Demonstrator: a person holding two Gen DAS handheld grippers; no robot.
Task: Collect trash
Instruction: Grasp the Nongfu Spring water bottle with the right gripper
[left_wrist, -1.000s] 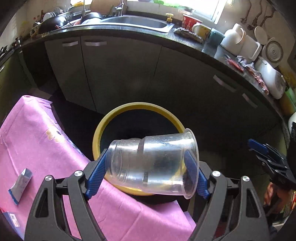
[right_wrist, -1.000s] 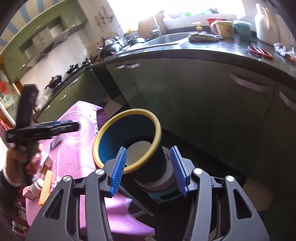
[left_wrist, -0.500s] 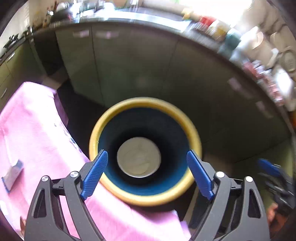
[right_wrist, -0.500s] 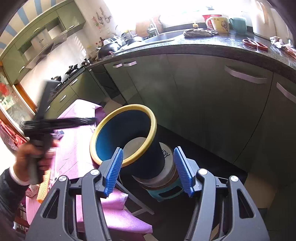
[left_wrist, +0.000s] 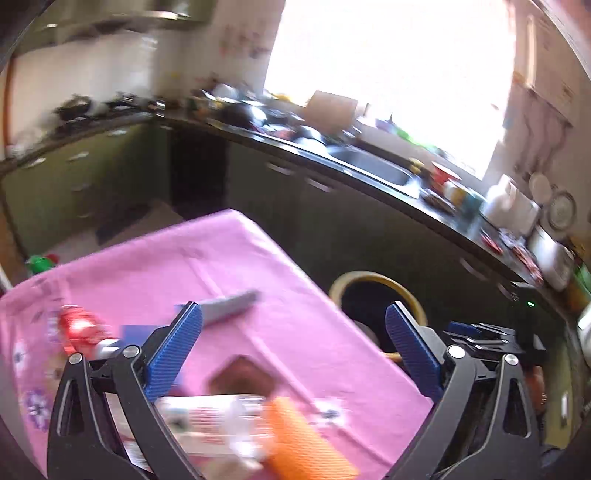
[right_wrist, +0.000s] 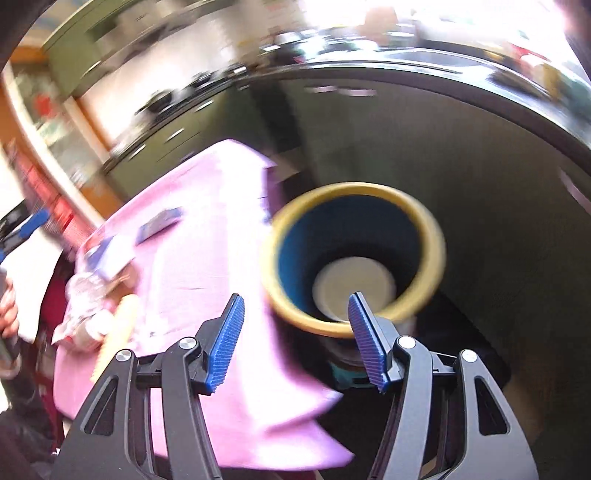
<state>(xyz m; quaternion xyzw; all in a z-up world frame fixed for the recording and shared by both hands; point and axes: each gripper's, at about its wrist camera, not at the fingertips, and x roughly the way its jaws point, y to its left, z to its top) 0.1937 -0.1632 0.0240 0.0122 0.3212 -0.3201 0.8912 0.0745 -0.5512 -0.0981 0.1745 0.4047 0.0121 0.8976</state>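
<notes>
My left gripper (left_wrist: 293, 341) is open and empty above the pink-clothed table (left_wrist: 221, 266). Blurred trash lies on the cloth: a grey tube (left_wrist: 231, 303), a red wrapper (left_wrist: 79, 328), a brown square (left_wrist: 240, 380) and a white bottle with an orange piece (left_wrist: 288, 435) close under the jaws. The yellow-rimmed blue bin (left_wrist: 376, 295) stands past the table's right edge. My right gripper (right_wrist: 295, 332) is open and empty, over the table edge beside the bin (right_wrist: 354, 254), which has a pale round bottom. Trash also shows at the left of the right wrist view (right_wrist: 110, 258).
Dark green cabinets and a black counter with a sink (left_wrist: 373, 166), cups and a kettle curve behind the bin. The bin stands on a stool (right_wrist: 347, 373) between table and cabinets. The right gripper shows at the right in the left wrist view (left_wrist: 480, 332).
The clear plastic cup left my left gripper over the bin a second ago. The left gripper has since swung left, back over the table. The right gripper moved closer above the bin.
</notes>
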